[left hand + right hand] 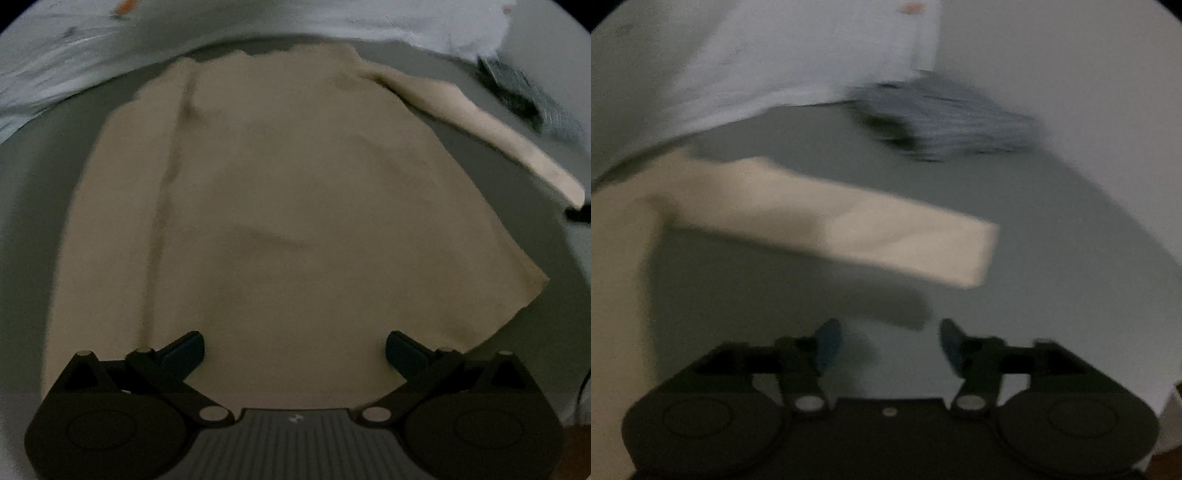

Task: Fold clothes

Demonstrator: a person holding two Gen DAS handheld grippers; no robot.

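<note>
A cream long-sleeved top [288, 192] lies flat on a grey surface [22, 192], with its left side folded inward along a vertical crease. Its right sleeve [491, 125] stretches out to the right. My left gripper [294, 350] is open and empty, hovering over the garment's near hem. In the right wrist view the same sleeve [849, 218] lies across the middle, its cuff [975, 251] pointing right. My right gripper [891, 343] is open and empty, just in front of the sleeve and above the bare surface.
A pale blue cloth [258, 18] lies along the far edge; it also shows in the right wrist view [798, 55]. A dark striped folded garment [517, 85] sits far right, blurred in the right wrist view [945, 118].
</note>
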